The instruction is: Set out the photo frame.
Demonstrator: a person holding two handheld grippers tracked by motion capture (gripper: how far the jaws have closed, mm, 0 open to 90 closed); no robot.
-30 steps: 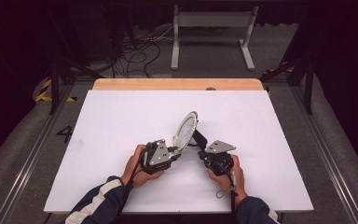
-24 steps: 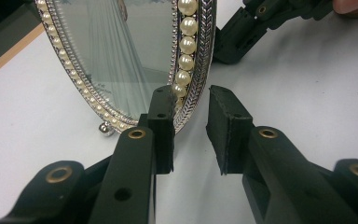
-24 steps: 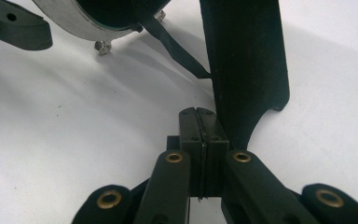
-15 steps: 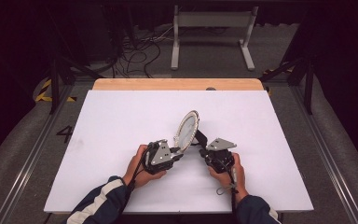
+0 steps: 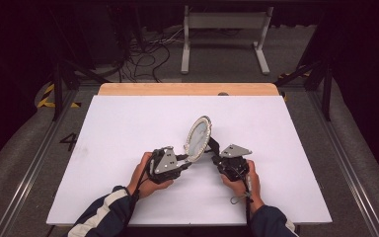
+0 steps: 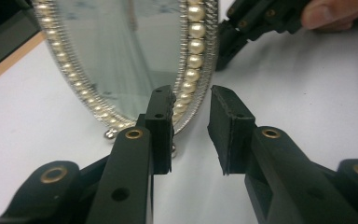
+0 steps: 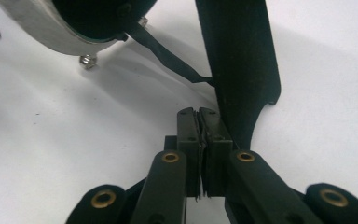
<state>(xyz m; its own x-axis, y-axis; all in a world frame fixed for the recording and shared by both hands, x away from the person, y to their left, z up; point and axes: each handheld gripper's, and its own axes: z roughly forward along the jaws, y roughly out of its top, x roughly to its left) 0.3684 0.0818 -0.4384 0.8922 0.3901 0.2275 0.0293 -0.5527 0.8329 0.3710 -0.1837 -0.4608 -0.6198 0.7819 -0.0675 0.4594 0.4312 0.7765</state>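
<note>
Near the table's (image 5: pixel 128 128) middle, the pearl-rimmed mirror (image 5: pixel 198 137) is being propped upright, its back stand (image 7: pixel 237 60) being pinched by the closed right gripper (image 7: pixel 198 116) while the left gripper (image 6: pixel 191 100) is being held narrowly open at its rim.

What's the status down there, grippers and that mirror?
Left gripper open at the mirror rim. Right gripper shut, by the black stand. Mirror upright on the white table. Nothing in the way.

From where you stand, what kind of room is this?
Probably a lab or recording studio rather than a home: a white table ringed by dark curtains, loose cables on the floor, and an oval mirror handled with hand-held grippers.
</note>
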